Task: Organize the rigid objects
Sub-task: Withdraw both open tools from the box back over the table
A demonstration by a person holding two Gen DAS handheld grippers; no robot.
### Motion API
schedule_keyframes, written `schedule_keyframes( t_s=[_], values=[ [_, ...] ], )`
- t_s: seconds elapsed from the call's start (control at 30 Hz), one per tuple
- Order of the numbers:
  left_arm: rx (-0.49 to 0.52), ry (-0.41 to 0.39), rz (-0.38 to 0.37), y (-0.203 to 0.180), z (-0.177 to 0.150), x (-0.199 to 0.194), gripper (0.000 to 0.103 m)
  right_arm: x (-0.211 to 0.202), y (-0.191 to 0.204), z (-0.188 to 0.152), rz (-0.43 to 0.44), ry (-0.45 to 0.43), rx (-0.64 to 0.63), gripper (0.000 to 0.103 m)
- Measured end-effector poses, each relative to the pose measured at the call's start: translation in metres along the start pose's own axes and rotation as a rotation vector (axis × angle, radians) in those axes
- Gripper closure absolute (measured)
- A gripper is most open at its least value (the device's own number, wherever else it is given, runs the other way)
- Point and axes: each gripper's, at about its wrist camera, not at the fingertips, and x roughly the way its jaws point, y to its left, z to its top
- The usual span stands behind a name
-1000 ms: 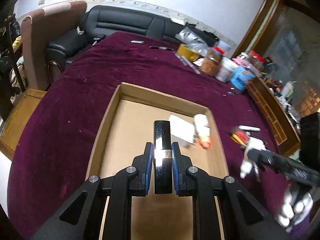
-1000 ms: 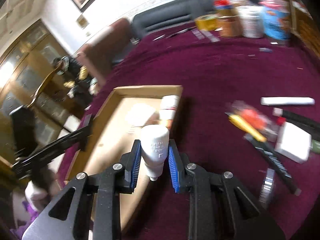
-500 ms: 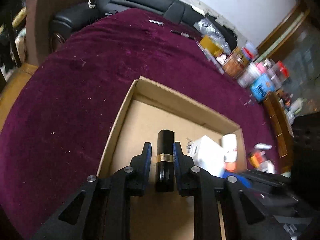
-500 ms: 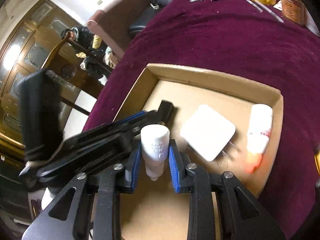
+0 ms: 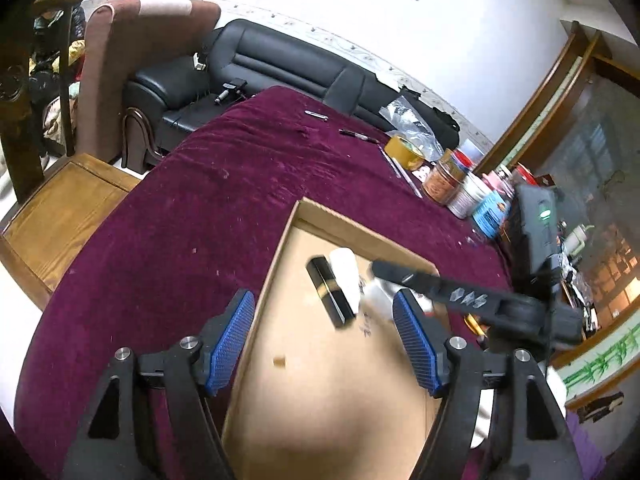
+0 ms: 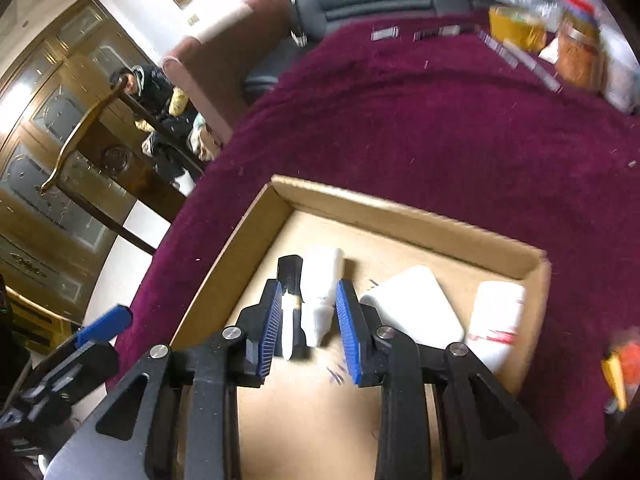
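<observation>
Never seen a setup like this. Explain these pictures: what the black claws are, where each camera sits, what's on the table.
No robot here: a person holds a black two-finger gripper with blue pads in each hand, and a fisheye camera on each looks along its fingers. One picture comes from the left gripper, the other from the right gripper. Below is a table under dark purple cloth bearing a shallow cardboard box. The left jaws have just been opening and grip nothing; a black tube with a gold band lies free in the box. A small white bottle sits between the right pads; whether they press it I cannot tell. Also inside: a flat white square block and a white bottle with red print.
</observation>
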Motion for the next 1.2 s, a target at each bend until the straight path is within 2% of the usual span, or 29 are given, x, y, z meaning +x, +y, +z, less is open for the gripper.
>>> schedule_keyframes(
  t_s=[0.07, 0.13, 0.2, 0.27, 0.4, 0.57, 0.77, 1.07, 1.13, 1.2],
  values=[
    [0.003, -0.003, -0.008, -0.005, -0.009, -0.004, 0.037, -0.023, -0.002, -0.008, -0.024, -0.051, -0.018, 0.076],
    [-0.001, 0.001, -0.020, -0.010, -0.018, -0.008, 0.037, -0.051, -0.008, -0.019, -0.067, -0.112, -0.037, 0.070],
    [-0.010, 0.009, -0.035, -0.014, -0.028, -0.012, 0.037, -0.074, -0.013, -0.032, -0.110, -0.163, -0.050, 0.055],
    [-0.013, 0.022, -0.042, -0.022, -0.036, -0.015, 0.037, -0.099, -0.020, -0.050, -0.167, -0.211, -0.061, 0.050],
    [0.010, 0.041, -0.048, -0.045, -0.051, -0.022, 0.037, -0.135, -0.034, -0.084, -0.242, -0.261, -0.069, 0.050],
    [0.065, 0.034, -0.057, -0.078, -0.068, -0.039, 0.037, -0.171, -0.055, -0.119, -0.278, -0.315, -0.034, 0.050],
    [0.159, 0.025, -0.072, -0.122, -0.087, -0.062, 0.037, -0.204, -0.080, -0.151, -0.241, -0.396, 0.077, 0.050],
    [0.305, -0.008, -0.083, -0.184, -0.096, -0.089, 0.037, -0.270, -0.097, -0.172, -0.280, -0.506, 0.105, 0.049],
    [0.347, -0.011, -0.086, -0.201, -0.097, -0.089, 0.036, -0.286, -0.101, -0.171, -0.308, -0.539, 0.096, 0.044],
    [0.402, -0.011, -0.084, -0.219, -0.100, -0.084, 0.034, -0.302, -0.105, -0.168, -0.337, -0.580, 0.089, 0.031]
  ],
)
